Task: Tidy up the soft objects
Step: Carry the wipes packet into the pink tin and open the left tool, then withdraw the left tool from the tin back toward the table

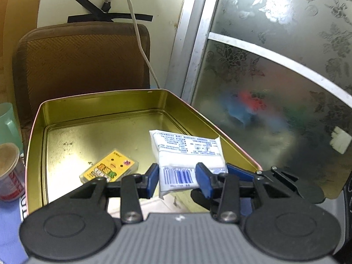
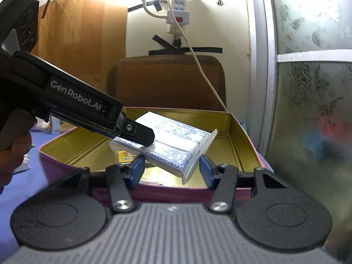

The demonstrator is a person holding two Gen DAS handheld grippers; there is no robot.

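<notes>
A white packet with blue print and a barcode [image 1: 189, 149] hangs tilted over the open gold-lined tin [image 1: 99, 101]. My left gripper [image 1: 178, 173] is shut on its barcode end. In the right wrist view the left gripper [image 2: 145, 136] reaches in from the left and pinches the packet [image 2: 176, 140] above the tin [image 2: 187, 112]. My right gripper [image 2: 171, 165] straddles the packet's near corner, and its blue pads touch both sides. One of the right gripper's fingers [image 1: 238, 170] shows beside the packet in the left wrist view. A yellow card pack [image 1: 110, 167] lies on the tin's floor.
A brown cushion [image 1: 83, 66] stands behind the tin, and a white cable [image 1: 140, 44] hangs down to it. A frosted glass door [image 1: 275, 66] closes off the right. A green cup [image 1: 7, 123] and a red paper cup [image 1: 11, 171] stand left. A person's hand [image 2: 13, 154] holds the left gripper.
</notes>
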